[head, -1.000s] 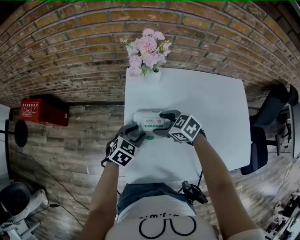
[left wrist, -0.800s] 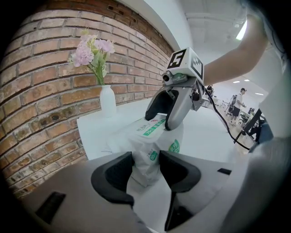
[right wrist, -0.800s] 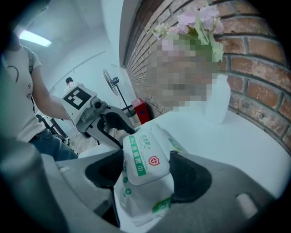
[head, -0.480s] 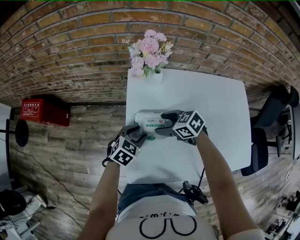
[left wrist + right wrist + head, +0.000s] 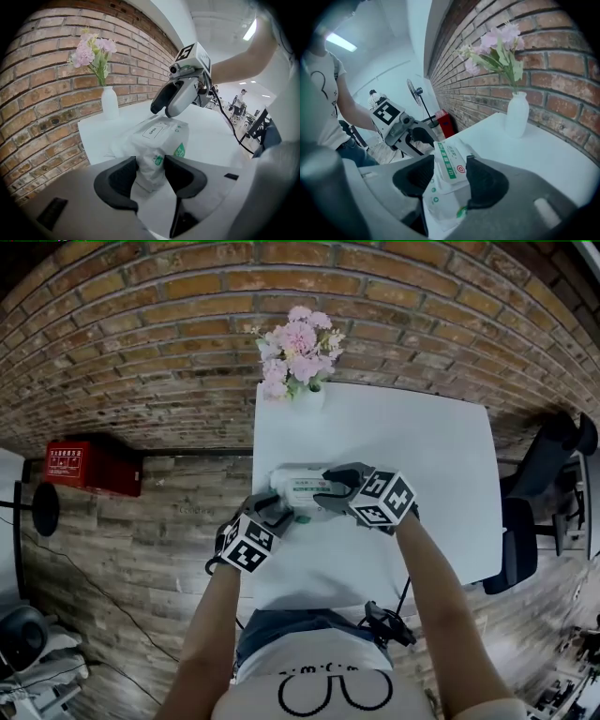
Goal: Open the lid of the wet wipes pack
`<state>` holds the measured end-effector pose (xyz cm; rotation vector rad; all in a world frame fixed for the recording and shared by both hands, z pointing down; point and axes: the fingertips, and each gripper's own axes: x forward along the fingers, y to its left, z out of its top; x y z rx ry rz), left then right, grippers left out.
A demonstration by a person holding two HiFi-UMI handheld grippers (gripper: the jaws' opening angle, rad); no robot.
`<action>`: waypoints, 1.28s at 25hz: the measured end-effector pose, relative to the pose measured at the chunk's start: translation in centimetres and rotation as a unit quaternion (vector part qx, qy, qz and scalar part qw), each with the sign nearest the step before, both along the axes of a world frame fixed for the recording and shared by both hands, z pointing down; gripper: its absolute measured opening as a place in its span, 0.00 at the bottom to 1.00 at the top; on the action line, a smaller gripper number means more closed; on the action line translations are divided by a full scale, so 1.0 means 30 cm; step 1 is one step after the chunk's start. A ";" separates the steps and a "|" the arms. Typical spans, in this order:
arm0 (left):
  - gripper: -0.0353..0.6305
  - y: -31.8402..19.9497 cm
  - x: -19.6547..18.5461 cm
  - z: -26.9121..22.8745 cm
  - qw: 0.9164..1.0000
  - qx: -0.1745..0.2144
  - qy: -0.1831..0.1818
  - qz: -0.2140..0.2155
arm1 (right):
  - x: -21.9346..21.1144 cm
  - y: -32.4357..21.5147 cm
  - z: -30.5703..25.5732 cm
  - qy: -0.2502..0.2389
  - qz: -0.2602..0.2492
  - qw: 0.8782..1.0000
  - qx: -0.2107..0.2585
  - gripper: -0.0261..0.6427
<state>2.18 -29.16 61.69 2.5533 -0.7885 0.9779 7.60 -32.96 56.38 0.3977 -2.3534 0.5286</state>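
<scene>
Head view: I am holding the wet wipes pack point(image 5: 298, 488) on the white table point(image 5: 422, 456), near its left edge, with a gripper at each end.

Left gripper view: my left gripper point(image 5: 150, 176) is clamping the near end of the pack. Both pads are pressing into the wrapper and creasing it. The lid point(image 5: 153, 131), marked OPEN, is lying flat on the pack's top face and is not yet lifted.

Right gripper view: my right gripper point(image 5: 450, 180) is bracketing the far end. Its jaws have just been closing, and the pads are meeting the wrapper on either side, with the green-striped label standing between them.

A white vase of pink flowers point(image 5: 298, 352) is standing at the table's far left corner by the brick wall point(image 5: 141, 343), well apart from the pack.
</scene>
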 end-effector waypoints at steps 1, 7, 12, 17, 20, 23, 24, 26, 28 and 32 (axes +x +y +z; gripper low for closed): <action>0.34 0.000 0.001 -0.001 1.000 0.000 0.000 0.000 | 0.000 -0.003 -0.008 -0.002 0.001 1.000 0.004 0.36; 0.34 0.003 0.002 -0.002 1.000 -0.003 0.003 0.000 | 0.006 -0.038 -0.057 0.006 -0.003 0.999 0.049 0.15; 0.34 0.003 0.000 -0.004 1.000 -0.005 0.006 0.002 | 0.035 -0.117 -0.069 0.010 0.035 0.997 0.072 0.10; 0.34 0.001 0.000 -0.003 1.000 -0.008 0.009 0.004 | 0.043 -0.191 -0.043 0.021 0.064 0.995 0.079 0.10; 0.34 -0.001 0.001 -0.004 1.000 -0.009 0.010 0.005 | 0.046 -0.233 -0.006 0.043 0.081 0.992 0.089 0.11; 0.34 -0.003 0.001 -0.005 1.000 -0.011 0.011 0.006 | 0.050 -0.257 0.045 0.069 0.096 0.989 0.094 0.15; 0.34 -0.003 0.000 -0.005 1.000 -0.011 0.010 0.007 | 0.051 -0.263 0.060 0.074 0.102 0.988 0.094 0.15; 0.34 -0.004 -0.001 -0.004 1.000 -0.012 0.010 0.007 | 0.053 -0.272 0.083 0.081 0.115 0.986 0.092 0.16; 0.34 -0.005 0.000 -0.003 1.000 -0.011 0.010 0.008 | 0.057 -0.273 0.103 0.090 0.123 0.984 0.089 0.17; 0.34 -0.004 -0.001 0.000 1.000 -0.013 0.009 0.012 | 0.057 -0.272 0.121 0.094 0.135 0.983 0.084 0.17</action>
